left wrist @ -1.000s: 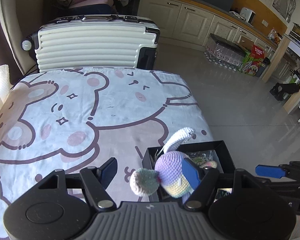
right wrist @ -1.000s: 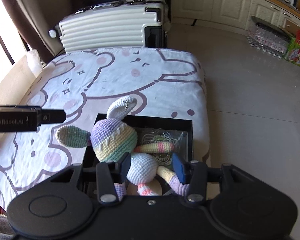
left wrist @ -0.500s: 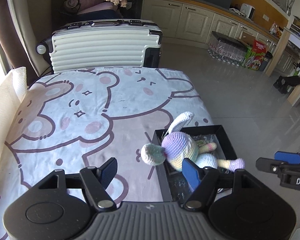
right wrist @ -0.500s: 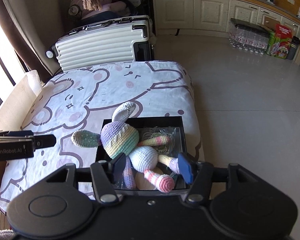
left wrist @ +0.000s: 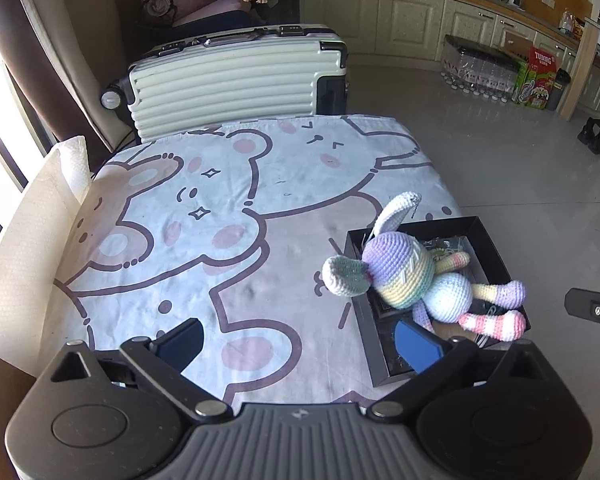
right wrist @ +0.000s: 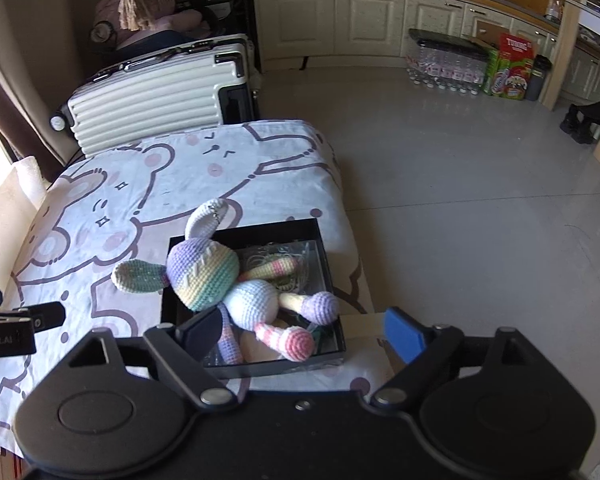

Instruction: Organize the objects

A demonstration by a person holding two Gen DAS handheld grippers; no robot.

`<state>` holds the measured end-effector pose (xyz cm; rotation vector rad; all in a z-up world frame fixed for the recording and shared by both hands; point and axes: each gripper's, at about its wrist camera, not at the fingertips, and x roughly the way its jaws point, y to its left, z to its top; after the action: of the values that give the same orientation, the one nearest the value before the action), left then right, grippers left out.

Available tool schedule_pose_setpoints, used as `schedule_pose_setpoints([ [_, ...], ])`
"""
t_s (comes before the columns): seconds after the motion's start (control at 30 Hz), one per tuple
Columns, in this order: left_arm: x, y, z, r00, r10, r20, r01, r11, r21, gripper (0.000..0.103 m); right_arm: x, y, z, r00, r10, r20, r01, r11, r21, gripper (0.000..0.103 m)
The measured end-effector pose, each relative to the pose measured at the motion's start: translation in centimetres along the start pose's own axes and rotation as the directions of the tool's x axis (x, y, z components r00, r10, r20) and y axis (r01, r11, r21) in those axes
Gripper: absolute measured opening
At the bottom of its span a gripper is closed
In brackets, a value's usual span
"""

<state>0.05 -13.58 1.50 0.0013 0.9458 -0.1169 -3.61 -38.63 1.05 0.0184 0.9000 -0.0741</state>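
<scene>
The crocheted rabbit [right wrist: 224,284] lies in the open black box [right wrist: 324,248] at the lower centre of the right wrist view, its head and one ear spilling over the box's left rim onto the bear-print cloth [right wrist: 172,184]. A second ago the right gripper [right wrist: 304,330] was closed around the toy's body; its fingers now stand wide apart with nothing between them but air — the rabbit rests on its own weight, one pink-tipped leg draped toward the box's near edge. The camera has also drawn back and up, so the box sits smaller in the frame than before.

In the left wrist view the rabbit [left wrist: 412,276] and box [left wrist: 488,240] have slid from bottom centre to the right middle of the frame. The left gripper [left wrist: 298,338] is spread wide and empty, as it was — its left fingertip over the cloth [left wrist: 220,184], its right one over the box's near corner. A pale ribbed suitcase [left wrist: 228,80] stands beyond the cloth, top centre.
</scene>
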Motion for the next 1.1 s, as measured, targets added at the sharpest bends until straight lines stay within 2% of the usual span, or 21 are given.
schedule_pose_setpoints([
  [0.2,0.16,0.12,0.00,1.000,-0.012,-0.002,0.012,1.000,-0.013,0.103,0.44,0.24,-0.28,1.000,-0.028,-0.012,0.027,0.999,-0.018,0.103],
  [1.1,0.54,-0.30,0.16,1.000,-0.004,-0.007,0.003,1.000,-0.017,0.103,0.36,-0.27,-0.27,0.999,-0.031,-0.016,0.031,0.999,-0.010,0.103],
])
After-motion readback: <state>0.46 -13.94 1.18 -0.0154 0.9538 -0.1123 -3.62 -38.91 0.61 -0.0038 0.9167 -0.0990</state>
